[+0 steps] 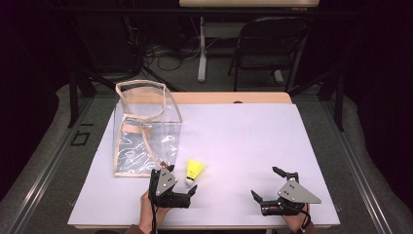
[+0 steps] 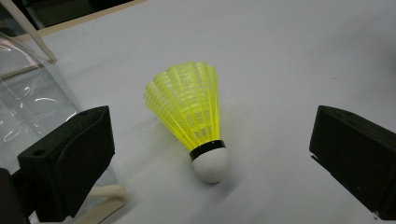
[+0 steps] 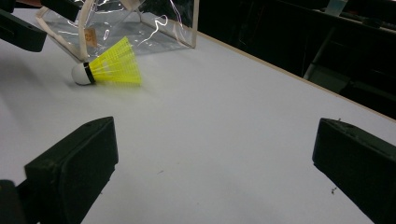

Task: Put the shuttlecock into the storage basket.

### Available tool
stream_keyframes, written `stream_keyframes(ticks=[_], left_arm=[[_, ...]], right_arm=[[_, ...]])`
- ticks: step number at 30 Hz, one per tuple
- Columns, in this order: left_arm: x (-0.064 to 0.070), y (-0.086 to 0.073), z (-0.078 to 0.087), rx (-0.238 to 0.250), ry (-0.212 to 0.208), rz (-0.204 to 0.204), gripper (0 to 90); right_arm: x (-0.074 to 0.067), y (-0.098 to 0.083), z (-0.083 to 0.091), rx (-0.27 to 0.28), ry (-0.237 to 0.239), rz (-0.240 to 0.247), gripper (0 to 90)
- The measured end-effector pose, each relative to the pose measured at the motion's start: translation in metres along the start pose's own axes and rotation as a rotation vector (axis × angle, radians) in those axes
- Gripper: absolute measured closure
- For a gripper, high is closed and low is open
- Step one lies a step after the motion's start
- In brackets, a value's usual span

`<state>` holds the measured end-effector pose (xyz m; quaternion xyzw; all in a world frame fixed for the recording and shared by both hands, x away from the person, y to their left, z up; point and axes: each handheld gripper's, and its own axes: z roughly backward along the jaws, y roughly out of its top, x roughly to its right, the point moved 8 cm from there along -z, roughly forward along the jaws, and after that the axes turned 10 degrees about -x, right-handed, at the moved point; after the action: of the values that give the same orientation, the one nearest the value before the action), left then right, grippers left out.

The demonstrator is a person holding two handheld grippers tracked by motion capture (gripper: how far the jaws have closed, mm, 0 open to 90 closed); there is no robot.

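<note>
A yellow shuttlecock (image 1: pixel 194 171) with a white cork tip lies on its side on the white table (image 1: pixel 253 136), cork toward the person. My left gripper (image 1: pixel 181 179) is open, with the cork (image 2: pixel 211 164) between its black jaws and touching neither. A clear plastic bag (image 1: pixel 146 129) with beige trim stands just left of it, beside the left jaw. My right gripper (image 1: pixel 264 182) stands open near the front right, with nothing between its jaws. In the right gripper view the shuttlecock (image 3: pixel 113 65) lies far ahead in front of the bag (image 3: pixel 144 23).
The table's wooden far edge (image 1: pixel 234 97) runs behind the white sheet. Beyond it on the floor stand a folding chair (image 1: pixel 270 44) and a white table leg (image 1: pixel 201 48) among cables. Bare sheet spreads across the middle and right of the table.
</note>
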<state>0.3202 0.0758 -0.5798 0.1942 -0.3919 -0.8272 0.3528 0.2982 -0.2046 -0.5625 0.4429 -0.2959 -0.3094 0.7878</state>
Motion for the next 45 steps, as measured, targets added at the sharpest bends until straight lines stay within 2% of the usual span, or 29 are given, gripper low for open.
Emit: stream_keyframes(ticks=[30,34,45], left_arm=[[0.002,-0.001,-0.022,-0.107,0.014,0.042,0.0],[0.001,0.0,-0.024,-0.108,0.017,0.054,0.0],[0.002,-0.001,-0.03,-0.133,0.015,0.056,0.0]], right_arm=[[0.0,0.0,0.0,0.001,0.006,0.003,0.0],[0.0,0.0,0.0,0.001,0.006,0.003,0.0],[0.0,0.0,0.0,-0.003,0.006,0.005,0.0]])
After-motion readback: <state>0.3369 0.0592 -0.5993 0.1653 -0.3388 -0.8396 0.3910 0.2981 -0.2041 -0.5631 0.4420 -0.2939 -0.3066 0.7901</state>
